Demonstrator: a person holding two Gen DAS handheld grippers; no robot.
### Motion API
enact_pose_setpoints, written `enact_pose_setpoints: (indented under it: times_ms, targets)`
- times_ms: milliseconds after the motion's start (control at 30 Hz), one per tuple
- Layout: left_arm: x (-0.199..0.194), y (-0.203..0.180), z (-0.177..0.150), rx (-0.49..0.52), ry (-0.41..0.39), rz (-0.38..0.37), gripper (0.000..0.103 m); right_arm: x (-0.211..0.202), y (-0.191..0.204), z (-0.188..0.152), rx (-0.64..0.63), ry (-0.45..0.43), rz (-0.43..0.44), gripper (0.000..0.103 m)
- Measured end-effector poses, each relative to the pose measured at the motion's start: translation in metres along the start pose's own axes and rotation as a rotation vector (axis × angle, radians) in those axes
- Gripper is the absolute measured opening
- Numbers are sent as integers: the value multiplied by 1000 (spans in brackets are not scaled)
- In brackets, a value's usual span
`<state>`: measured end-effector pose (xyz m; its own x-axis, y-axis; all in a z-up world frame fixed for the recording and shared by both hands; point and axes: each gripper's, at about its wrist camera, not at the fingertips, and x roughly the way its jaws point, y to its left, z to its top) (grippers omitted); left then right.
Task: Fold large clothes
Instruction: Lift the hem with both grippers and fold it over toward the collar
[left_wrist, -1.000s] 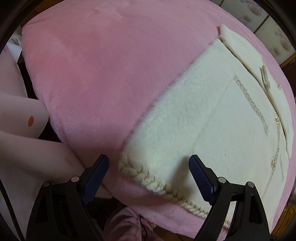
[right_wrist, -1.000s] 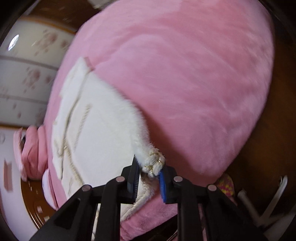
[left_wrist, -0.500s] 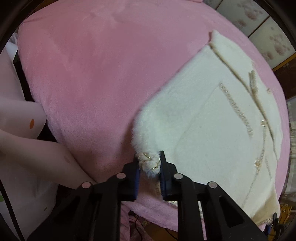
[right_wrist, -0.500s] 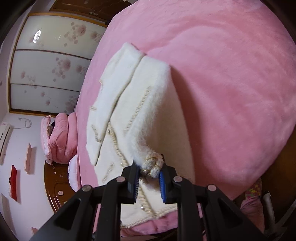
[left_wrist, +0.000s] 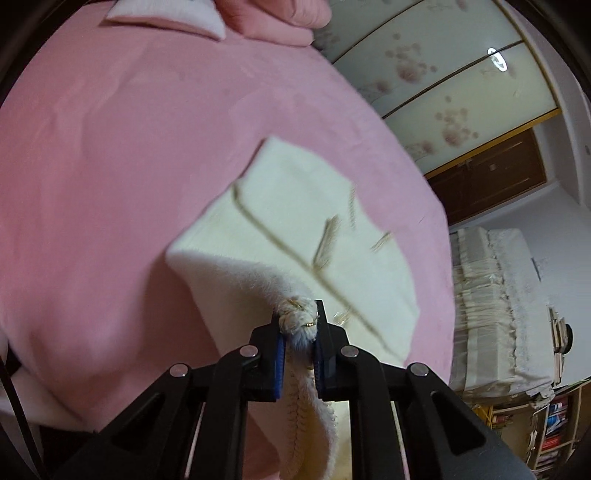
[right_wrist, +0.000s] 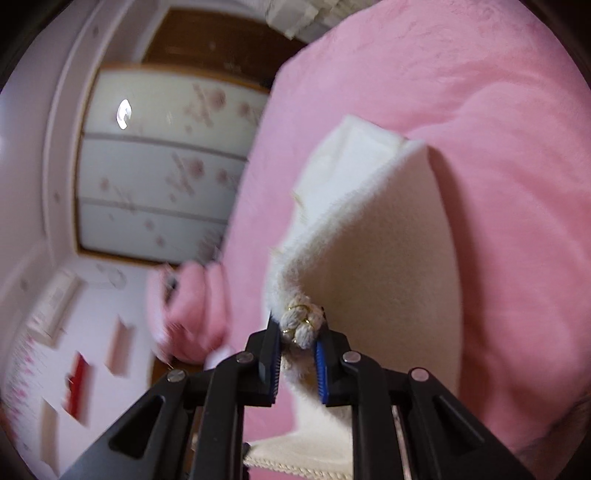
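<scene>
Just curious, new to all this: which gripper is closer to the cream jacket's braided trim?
Neither, it's a tie. The left gripper is shut on the braided trim, and the right gripper is shut on it too.

- Support surface: bed covered by a pink plush fleece blanket (left_wrist: 129, 177) — fills most of both wrist views.
- On it: cream fuzzy jacket with gold braided trim (left_wrist: 295, 206), far part flat on the blanket, near hem edge raised off it.
- Far end of bed: rolled pink quilt (left_wrist: 273, 14), plus a white flat pillow (left_wrist: 166, 18) just beside it — both resting on the blanket.
</scene>
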<state>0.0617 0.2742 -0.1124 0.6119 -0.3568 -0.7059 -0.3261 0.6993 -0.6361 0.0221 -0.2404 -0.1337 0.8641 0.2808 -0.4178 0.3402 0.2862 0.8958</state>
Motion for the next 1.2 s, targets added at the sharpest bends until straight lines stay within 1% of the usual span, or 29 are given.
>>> enact_pose_setpoints:
  times_ms: [100, 167, 267, 367, 467, 533, 567, 700, 767, 800, 867, 1000, 1133, 1167, 1200]
  targets:
    - [3, -15, 31, -28, -52, -40, 9, 9, 15, 18, 16, -60, 75, 14]
    - [4, -19, 47, -54, -80, -60, 9, 9, 26, 33, 8, -113, 105, 13]
    - [9, -29, 78, -85, -137, -61, 9, 10, 46, 59, -40, -182, 116, 13]
    - [13, -39, 103, -131, -214, -85, 9, 15, 59, 85, -60, -222, 134, 13]
    - [26, -62, 131, -105, -278, -57, 9, 24, 66, 111, -52, -247, 153, 13]
    - [40, -78, 149, -97, -300, -39, 9, 33, 69, 126, -48, -258, 148, 13]
    - [43, -80, 154, -97, -303, -30, 9, 39, 70, 134, -45, -262, 145, 13]
    - [77, -102, 181, -75, -321, 60, 9, 71, 73, 169, -61, -260, 110, 13]
    - [96, -111, 187, -58, -323, 95, 9, 86, 70, 183, -69, -242, 90, 13]
    - [104, -113, 189, -49, -319, 113, 9, 99, 70, 191, -79, -225, 70, 13]
    - [130, -117, 193, -30, -299, 166, 9, 122, 69, 199, -95, -197, 29, 13]
    - [172, -122, 197, -16, -258, 229, 10, 170, 59, 216, -125, -127, -50, 13]
    - [200, -131, 201, 36, -231, 289, 11, 198, 55, 224, -153, -88, -111, 13]
    - [202, -131, 201, 39, -227, 299, 12, 204, 54, 226, -154, -81, -121, 13]
    - [207, -133, 202, 43, -219, 308, 18, 208, 52, 228, -157, -73, -131, 13]
